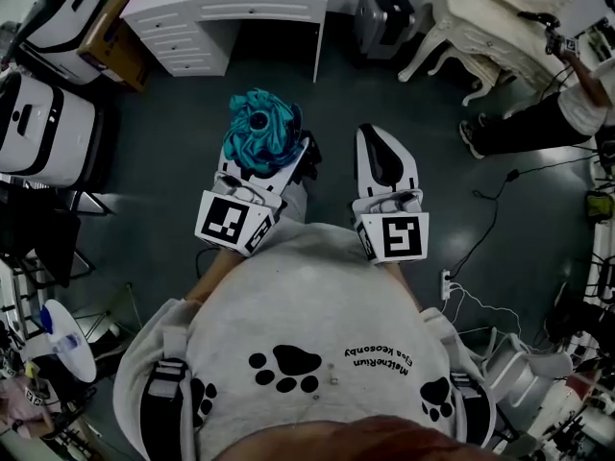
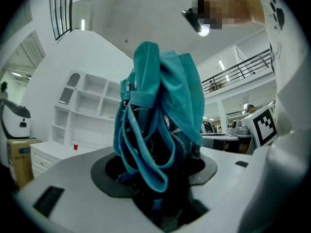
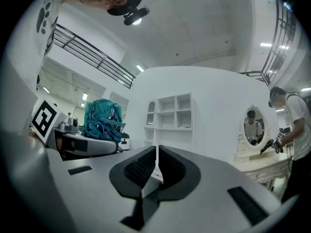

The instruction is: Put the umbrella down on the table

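Note:
A folded teal umbrella [image 1: 259, 128] stands bunched and upright between the jaws of my left gripper [image 1: 261, 164], which is shut on it. In the left gripper view the umbrella [image 2: 160, 115] fills the middle, its straps hanging down into the left gripper [image 2: 155, 178]. My right gripper [image 1: 382, 158] is held level beside it on the right, apart from the umbrella, its dark pads closed together on nothing. The right gripper view shows the shut right gripper [image 3: 156, 165] and the umbrella [image 3: 103, 119] off to the left. Both grippers are held above the dark floor, in front of a white desk [image 1: 231, 8].
An ornate cream dressing table [image 1: 480, 17] stands at the back right with another person [image 1: 548, 113] beside it. White machines [image 1: 38, 128] line the left side. Cables [image 1: 500, 190] trail on the floor at right. A white wall shelf [image 3: 170, 111] is ahead.

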`<action>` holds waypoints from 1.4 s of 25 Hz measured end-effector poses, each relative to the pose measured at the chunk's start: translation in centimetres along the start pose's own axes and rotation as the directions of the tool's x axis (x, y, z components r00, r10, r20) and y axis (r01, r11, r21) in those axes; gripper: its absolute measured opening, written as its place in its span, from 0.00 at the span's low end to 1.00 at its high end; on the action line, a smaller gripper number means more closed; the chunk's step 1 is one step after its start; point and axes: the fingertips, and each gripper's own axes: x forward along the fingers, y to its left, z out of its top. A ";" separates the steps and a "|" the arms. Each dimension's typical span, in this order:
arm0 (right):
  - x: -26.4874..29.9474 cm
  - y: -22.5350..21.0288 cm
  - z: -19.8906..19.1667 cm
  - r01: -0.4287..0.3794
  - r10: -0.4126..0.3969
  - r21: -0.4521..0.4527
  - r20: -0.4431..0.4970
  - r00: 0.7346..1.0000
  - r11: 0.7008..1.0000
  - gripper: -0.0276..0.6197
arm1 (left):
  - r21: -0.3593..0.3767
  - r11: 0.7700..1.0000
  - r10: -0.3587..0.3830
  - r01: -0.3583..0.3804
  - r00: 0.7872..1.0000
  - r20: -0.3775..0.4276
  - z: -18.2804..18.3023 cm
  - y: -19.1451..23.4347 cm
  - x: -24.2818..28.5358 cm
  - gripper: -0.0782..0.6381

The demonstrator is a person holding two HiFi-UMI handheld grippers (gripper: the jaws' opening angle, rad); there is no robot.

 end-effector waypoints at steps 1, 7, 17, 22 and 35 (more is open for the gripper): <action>0.9 -0.7 -0.6 -0.001 0.001 -0.007 -0.014 1.000 1.000 0.11 | -0.004 1.000 -0.003 0.003 1.000 -0.002 -0.3 0.6 1.1 0.48; 8.7 -3.2 -2.7 -0.017 0.016 -0.014 -0.056 0.998 1.000 0.11 | -0.011 1.000 -0.007 0.007 1.000 -0.012 -0.9 6.3 6.9 0.48; 23.4 -7.4 -4.1 0.053 -0.053 0.007 -0.048 0.997 0.999 0.11 | 0.006 0.999 -0.053 0.053 0.998 -0.020 -0.2 18.8 17.0 0.48; 29.4 -9.5 -5.3 0.081 -0.080 0.019 -0.055 0.995 0.996 0.11 | 0.002 0.997 -0.082 0.082 0.996 -0.032 -0.8 23.5 21.6 0.48; 35.9 -10.0 -7.3 0.073 -0.070 0.023 -0.093 0.993 0.997 0.11 | -0.065 0.994 -0.093 0.089 0.994 -0.057 -3.0 29.2 25.3 0.48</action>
